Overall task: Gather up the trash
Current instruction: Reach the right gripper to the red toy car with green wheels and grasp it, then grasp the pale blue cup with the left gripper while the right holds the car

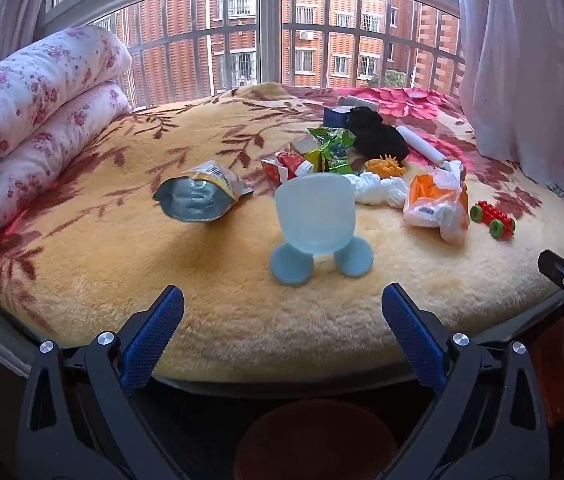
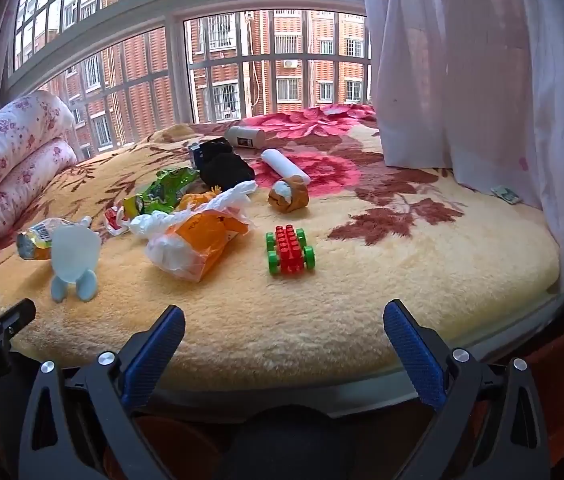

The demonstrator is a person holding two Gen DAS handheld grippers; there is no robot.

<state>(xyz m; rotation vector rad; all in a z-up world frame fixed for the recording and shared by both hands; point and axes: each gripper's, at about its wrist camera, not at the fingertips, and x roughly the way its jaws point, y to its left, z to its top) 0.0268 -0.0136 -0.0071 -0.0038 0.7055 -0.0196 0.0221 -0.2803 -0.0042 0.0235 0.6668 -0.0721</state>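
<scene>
Both tools, left tool (image 1: 282,312) and right tool (image 2: 284,324), hang wide open and empty at the lower frame edge, set to pick. The trash, a foil pouch (image 1: 202,196) and orange bag (image 2: 198,244), lies mid-frame on the blanket (image 2: 362,300) among toys.

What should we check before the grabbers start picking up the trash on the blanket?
1. Left gripper fingers wide open, nothing between them: ok.
2. Right gripper fingers wide open, nothing held: ok.
3. Trash in view: silver snack bag, green wrappers, orange-and-white plastic bag: ok.
4. Toys kept apart from trash: red toy car sits clear, but the orange toy lies among the wrappers: not ok.
5. Pale blue cup stands upright in front of the left gripper; trash or not: cannot tell.
6. A bin to drop trash in: cannot tell.
</scene>
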